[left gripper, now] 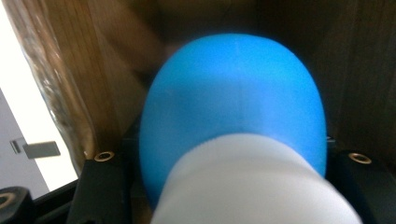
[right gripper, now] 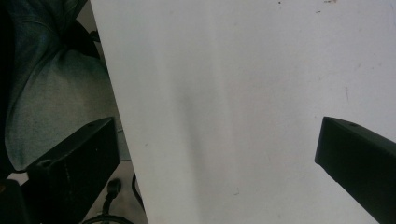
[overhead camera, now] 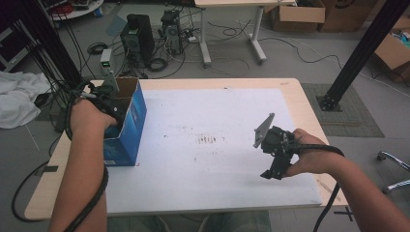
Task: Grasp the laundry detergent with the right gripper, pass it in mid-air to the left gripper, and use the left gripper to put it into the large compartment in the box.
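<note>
1. While our left gripper (overhead camera: 107, 104) reaches down into the open top of the blue box (overhead camera: 126, 126), its jaws are closed narrow on a blue ball (left gripper: 233, 107) with a white part (left gripper: 254, 184) at the near end.
2. We see in the left gripper view that the ball sits between the two black jaws, inside the box, with brown cardboard walls (left gripper: 359, 70) close around it.
3. We find the box standing upright at the left edge of the table (overhead camera: 295, 92), on the left border of the white sheet (overhead camera: 217, 116) that covers most of the tabletop.
4. We hold our right gripper (overhead camera: 276, 157) above the right part of the sheet, near the front right corner of the table, well apart from the box.
5. We see in the right gripper view that its jaws stand wide, with bare white sheet (right gripper: 233, 116) between them and nothing in them.
6. We notice the grey three-cornered plate (overhead camera: 263, 129) on top of the right gripper tilting up toward the middle of the table.
7. We see a few small brown marks (overhead camera: 207, 140) on the sheet near its centre, between the two grippers.
8. We see in the right gripper view the front edge of the table and a leg in jeans (right gripper: 51, 88) beside it.
</note>
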